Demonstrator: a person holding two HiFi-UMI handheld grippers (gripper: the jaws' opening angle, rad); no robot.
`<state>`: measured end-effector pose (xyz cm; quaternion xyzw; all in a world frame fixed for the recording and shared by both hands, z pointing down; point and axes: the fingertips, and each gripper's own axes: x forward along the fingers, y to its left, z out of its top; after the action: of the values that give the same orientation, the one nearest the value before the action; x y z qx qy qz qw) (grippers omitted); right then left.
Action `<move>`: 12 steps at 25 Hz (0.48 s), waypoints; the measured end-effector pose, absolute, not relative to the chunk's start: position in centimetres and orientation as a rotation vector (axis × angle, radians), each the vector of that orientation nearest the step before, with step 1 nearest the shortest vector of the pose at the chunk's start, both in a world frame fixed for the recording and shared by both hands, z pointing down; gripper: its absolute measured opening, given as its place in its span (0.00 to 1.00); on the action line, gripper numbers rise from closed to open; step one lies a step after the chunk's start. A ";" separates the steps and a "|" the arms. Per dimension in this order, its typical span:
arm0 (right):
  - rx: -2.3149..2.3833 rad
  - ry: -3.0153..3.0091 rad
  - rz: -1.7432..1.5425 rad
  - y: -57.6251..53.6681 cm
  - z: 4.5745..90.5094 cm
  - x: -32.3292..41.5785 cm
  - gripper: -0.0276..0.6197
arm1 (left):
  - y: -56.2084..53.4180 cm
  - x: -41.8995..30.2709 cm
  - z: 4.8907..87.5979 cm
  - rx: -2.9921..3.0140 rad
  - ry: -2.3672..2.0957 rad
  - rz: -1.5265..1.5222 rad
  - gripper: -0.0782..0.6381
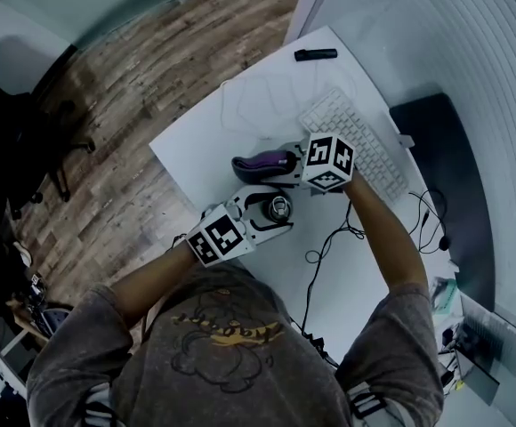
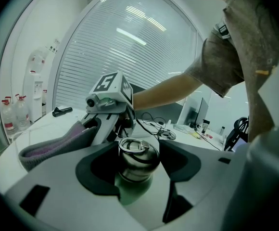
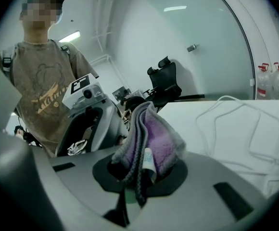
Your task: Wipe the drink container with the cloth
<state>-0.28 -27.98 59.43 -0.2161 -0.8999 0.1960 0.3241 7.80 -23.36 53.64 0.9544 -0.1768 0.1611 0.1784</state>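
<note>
Because a wipe would push a free-standing can around, the drink container [image 1: 278,207] is clamped upright between the jaws of the left gripper [image 2: 138,153]. Its dark pads sit against either side of the metal body, below the ring-pull lid. The container stands on the desk [image 1: 196,140] close to the edge nearest the person, and that grip leaves its top and far side exposed.

The cloth [image 3: 151,138], purple on one face and grey on the other, is folded into a thick wad and pinched between the jaws of the right gripper [image 3: 144,170], with the fold sticking out past the tips. Held like that, soft fabric rather than hard plastic would meet the metal. In the head view the wad lies just beyond the container, on the side away from the person. Whether it touches the container I cannot tell, so the rubbing looks ready to begin or only just begun.

Further out, a white keyboard [image 1: 358,140] lies toward the desk's right edge behind the right gripper, a thin white cable [image 1: 240,96] loops across the middle, and a small black object [image 1: 316,54] sits near the far corner. Black cables [image 1: 325,243] trail along the near right side, close enough to snag an elbow.
</note>
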 end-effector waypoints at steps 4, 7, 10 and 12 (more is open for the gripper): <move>-0.634 -2.309 0.613 -26.8 59.7 0.0 0.12 | -23.3 7.8 53.6 2.698 -0.502 0.452 0.49; -0.659 -2.294 0.676 -26.5 59.7 0.1 0.12 | -23.3 7.8 53.7 2.697 -0.506 0.452 0.49; -0.686 -2.274 0.734 -26.3 59.6 0.1 0.12 | -23.3 7.8 53.7 2.696 -0.511 0.450 0.49; -0.703 -2.258 0.778 -26.2 59.4 0.1 0.12 | -23.3 7.8 53.7 2.696 -0.512 0.450 0.49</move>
<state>0.15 -26.23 59.42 -0.2677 -0.8592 0.2959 0.3203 7.83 -23.29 53.69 0.9538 -0.1812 0.1590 0.1795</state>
